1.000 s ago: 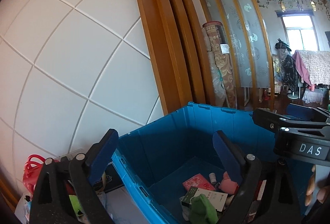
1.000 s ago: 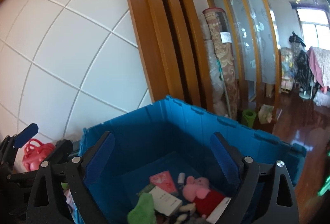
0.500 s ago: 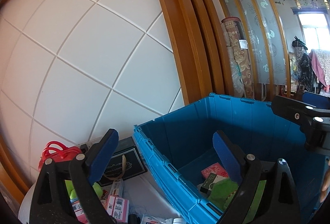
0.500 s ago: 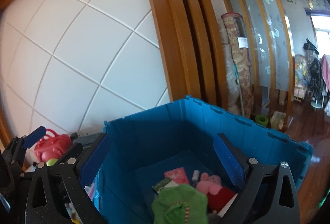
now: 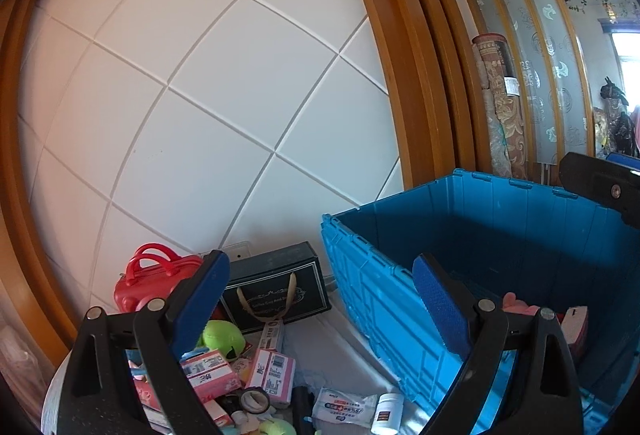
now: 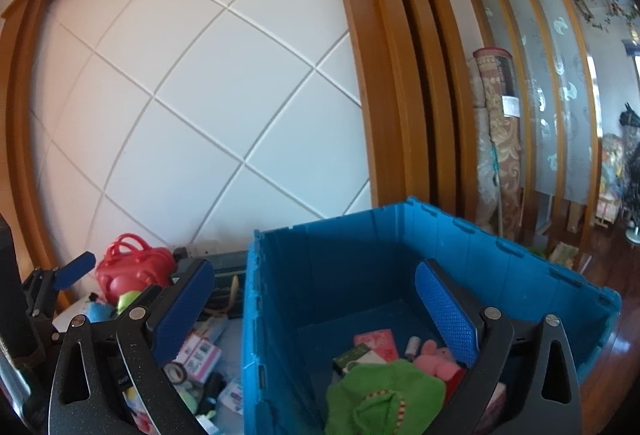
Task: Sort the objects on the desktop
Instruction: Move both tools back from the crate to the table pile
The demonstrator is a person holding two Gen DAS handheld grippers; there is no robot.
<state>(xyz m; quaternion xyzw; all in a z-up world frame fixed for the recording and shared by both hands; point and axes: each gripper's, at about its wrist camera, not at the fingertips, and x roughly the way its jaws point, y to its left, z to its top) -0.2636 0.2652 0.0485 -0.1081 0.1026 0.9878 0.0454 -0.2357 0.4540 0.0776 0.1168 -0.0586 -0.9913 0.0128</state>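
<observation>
A blue plastic crate (image 5: 384, 299) (image 6: 264, 315) stands on the white desk against the wall. Inside lie a green plush (image 6: 384, 395), a pink plush (image 6: 438, 357), a red card (image 6: 376, 341) and small boxes. My left gripper (image 5: 320, 303) is open and empty, over the desk by the crate's left wall. My right gripper (image 6: 316, 309) is open and empty above the crate's left rim. Left of the crate lie pink boxes (image 5: 272, 373), a tape roll (image 5: 254, 399), a white bottle (image 5: 386, 413), a wipes pack (image 5: 344, 405) and a green plush (image 5: 224, 337).
A red toy handbag (image 5: 152, 281) (image 6: 134, 269) and a dark gift box (image 5: 276, 289) stand against the white panelled wall. Rolled carpets (image 6: 500, 139) lean behind the wooden frame. The left gripper's finger (image 6: 74, 269) shows at the left edge of the right wrist view.
Both grippers have swung left, away from over the crate towards the clutter on the desk. The green plush now lies inside the crate. Both jaws stay open.
</observation>
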